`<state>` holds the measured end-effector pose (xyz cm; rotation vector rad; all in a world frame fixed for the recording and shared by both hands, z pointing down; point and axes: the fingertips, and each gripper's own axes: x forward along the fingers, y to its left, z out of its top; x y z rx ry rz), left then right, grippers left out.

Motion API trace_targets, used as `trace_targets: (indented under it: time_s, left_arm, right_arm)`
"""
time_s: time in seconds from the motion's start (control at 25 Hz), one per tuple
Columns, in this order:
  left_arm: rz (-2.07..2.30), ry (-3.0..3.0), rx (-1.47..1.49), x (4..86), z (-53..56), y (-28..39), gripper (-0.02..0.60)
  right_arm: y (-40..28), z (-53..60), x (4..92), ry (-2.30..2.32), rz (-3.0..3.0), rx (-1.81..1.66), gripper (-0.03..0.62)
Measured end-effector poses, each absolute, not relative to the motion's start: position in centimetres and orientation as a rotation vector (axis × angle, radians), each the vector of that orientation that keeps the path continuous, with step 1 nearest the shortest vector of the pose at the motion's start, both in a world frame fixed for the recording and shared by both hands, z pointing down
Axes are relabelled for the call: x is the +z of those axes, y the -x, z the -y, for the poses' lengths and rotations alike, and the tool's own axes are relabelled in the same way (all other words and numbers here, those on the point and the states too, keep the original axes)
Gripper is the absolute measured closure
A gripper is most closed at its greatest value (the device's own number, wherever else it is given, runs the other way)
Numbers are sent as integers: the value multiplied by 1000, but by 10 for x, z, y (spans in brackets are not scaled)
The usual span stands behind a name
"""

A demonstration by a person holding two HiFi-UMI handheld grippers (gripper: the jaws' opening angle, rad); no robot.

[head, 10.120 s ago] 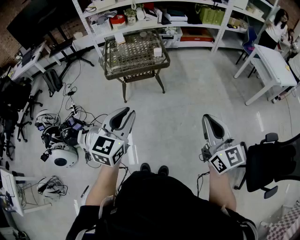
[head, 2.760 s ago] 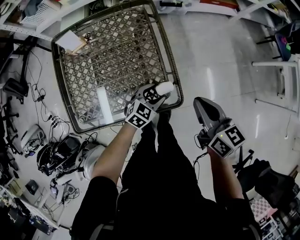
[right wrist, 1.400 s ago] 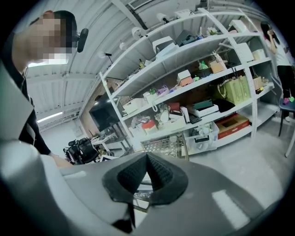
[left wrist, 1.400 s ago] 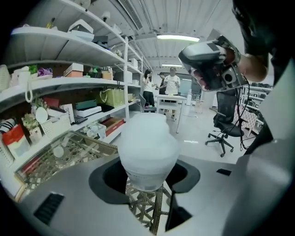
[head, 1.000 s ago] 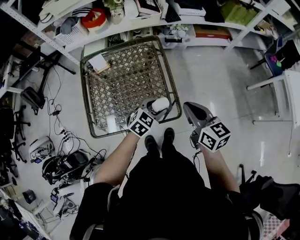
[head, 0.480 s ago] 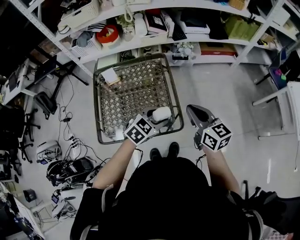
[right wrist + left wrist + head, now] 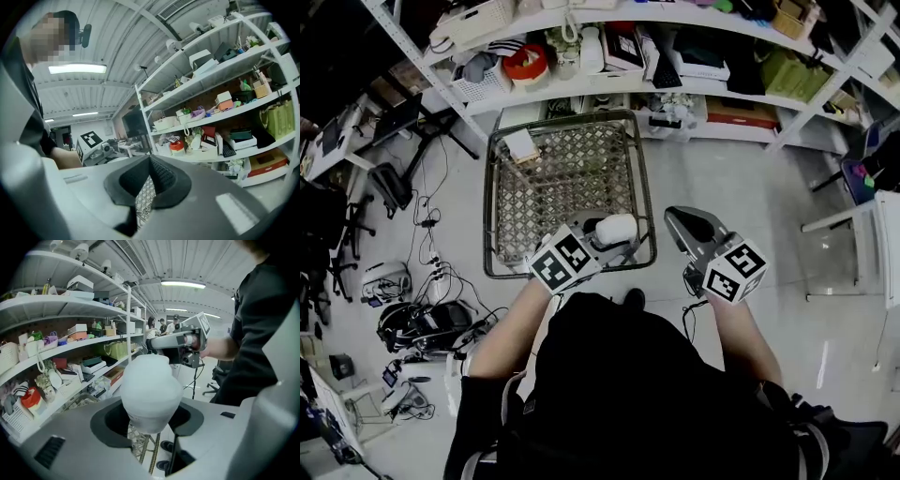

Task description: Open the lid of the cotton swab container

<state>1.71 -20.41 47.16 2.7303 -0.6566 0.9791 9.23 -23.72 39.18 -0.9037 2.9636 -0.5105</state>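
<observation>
Cotton swab container point(image 7: 616, 228), one, white, lid closed, clamped in wide-set left tool point(image 7: 149, 422); right tool point(image 7: 149, 177) jaws together, empty; two tools, one mesh tabletop point(image 7: 546, 178)

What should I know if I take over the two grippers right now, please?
Left gripper: shut on the container, which is held in the air over the near edge of the table.
Right gripper: shut, empty, beside the left one.
Done: the container is gripped and off the table.
Left: the lid looks closed; probably bring the right gripper across to open it.
</observation>
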Motion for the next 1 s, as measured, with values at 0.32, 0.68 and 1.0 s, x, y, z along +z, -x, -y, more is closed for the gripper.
trace_targets:
  time_s: [0.32,0.68,1.0]
  left_arm:
    - [467,-2795,976,436,206,-22,374]
    - [291,-2866,1060,421,209,-20,376]
    - [166,-2885,1065,415,195,-21,374]
  right_arm:
    - [-75,240,359,876,-2994,-397,512]
    - [-42,217,335,605,-3050,-355,410]
    - [-14,193,339,484,-3170,-286,376]
